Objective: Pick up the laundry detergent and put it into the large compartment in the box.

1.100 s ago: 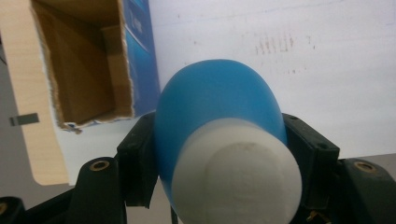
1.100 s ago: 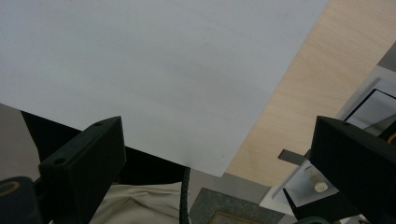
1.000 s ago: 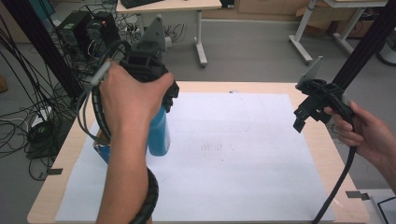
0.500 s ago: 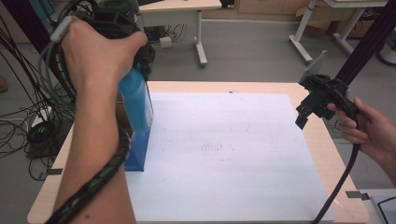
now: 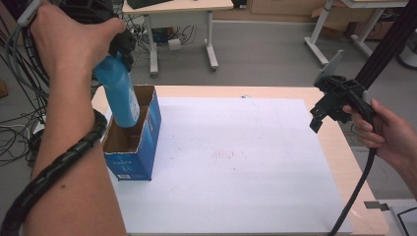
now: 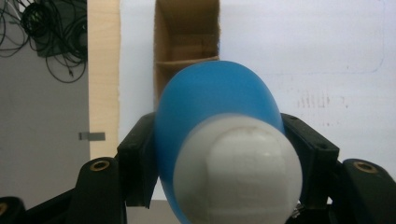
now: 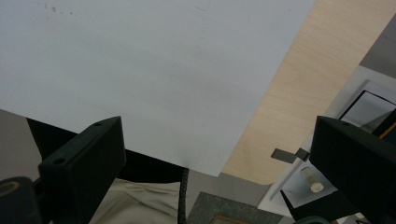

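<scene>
Left gripper (image 6: 219, 154): clamped on the blue bottle (image 5: 118, 96), gripping just below its white cap (image 6: 238, 170), so the body hangs straight down.
Bottle: smooth and rounded; its base sits inside the open cardboard box (image 5: 135, 142) directly beneath the gripper.
Right gripper (image 5: 328, 109): jaws apart, empty, held well aside, apparently keeping clear.

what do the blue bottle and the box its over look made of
Blue bottle: likely plastic, smooth with a soft sheen, and a matte white cap. Box: cardboard, with a raw brown inside, a divider, and a printed blue outer face.
</scene>
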`<state>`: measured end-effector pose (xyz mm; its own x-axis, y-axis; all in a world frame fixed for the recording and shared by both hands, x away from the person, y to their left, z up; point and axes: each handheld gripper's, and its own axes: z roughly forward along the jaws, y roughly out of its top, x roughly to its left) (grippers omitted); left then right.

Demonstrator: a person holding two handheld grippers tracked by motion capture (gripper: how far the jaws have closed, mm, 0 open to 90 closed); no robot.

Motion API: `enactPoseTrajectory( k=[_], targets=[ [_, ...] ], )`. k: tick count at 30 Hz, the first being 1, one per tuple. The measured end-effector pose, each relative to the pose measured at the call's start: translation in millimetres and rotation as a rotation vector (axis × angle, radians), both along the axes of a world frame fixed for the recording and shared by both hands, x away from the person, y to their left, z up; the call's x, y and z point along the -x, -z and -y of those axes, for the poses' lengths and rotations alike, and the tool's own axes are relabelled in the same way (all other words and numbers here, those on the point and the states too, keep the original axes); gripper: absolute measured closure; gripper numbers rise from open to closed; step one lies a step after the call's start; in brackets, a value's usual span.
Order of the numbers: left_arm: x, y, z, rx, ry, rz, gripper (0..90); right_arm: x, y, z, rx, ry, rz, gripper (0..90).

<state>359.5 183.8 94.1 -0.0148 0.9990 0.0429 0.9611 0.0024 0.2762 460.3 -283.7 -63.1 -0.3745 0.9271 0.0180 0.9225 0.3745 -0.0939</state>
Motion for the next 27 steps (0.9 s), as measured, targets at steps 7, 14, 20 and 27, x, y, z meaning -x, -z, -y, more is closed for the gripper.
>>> enactPoseTrajectory(
  k=[7, 14, 20, 27],
  targets=[
    [-8.0, 11.2, -9.7, -0.016, 0.021, -0.007, 36.9, -2.8, 0.7, 1.6, 0.001, 0.008, 0.000, 3.7],
    [-12.6, 33.0, -18.2, -0.020, 0.023, -0.022, 36.9, -3.0, 0.8, 1.6, 0.002, 0.010, -0.002, 3.7],
    [-16.6, 51.6, -23.4, -0.018, 0.023, -0.037, 36.9, 0.7, -0.6, -0.2, 0.002, -0.001, 0.006, 3.7],
    [-21.3, 70.4, -30.3, 0.000, 0.017, -0.053, 36.9, 2.2, -1.0, -1.6, 0.007, -0.005, 0.007, 3.7]
  ],
)
